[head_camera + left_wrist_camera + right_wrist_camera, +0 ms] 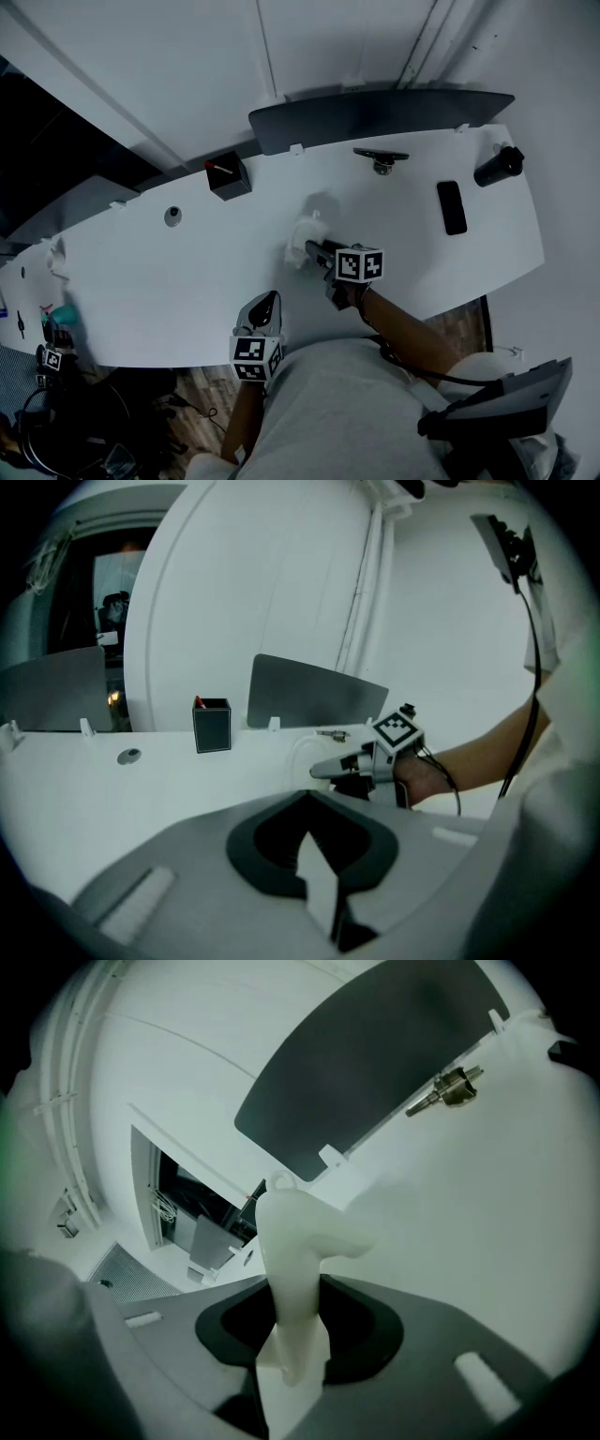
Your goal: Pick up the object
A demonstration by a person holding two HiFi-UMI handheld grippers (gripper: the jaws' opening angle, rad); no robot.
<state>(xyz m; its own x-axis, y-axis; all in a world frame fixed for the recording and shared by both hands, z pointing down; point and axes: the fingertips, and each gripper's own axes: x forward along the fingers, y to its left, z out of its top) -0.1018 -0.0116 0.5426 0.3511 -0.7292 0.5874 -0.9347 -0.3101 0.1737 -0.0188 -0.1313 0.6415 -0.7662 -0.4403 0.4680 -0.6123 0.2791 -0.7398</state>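
The object is a small white moulded piece [302, 234] near the middle of the white table [169, 291]. My right gripper [314, 248] reaches it from the near side. In the right gripper view the white piece [295, 1241] stands upright between the jaws, and my right gripper [291, 1363] is shut on its lower part. My left gripper [267, 302] hangs over the table's front edge, left of the right one, shut and empty. The left gripper view shows its closed jaws [317, 874] and, beyond them, the right gripper [323, 769].
A black pen box [228, 175] stands at the back left, with a round grommet [172, 216] beside it. A dark grey panel [375, 112] runs along the back. A metal fitting [382, 159], a black phone [451, 206] and a black cylinder [498, 166] lie at the right.
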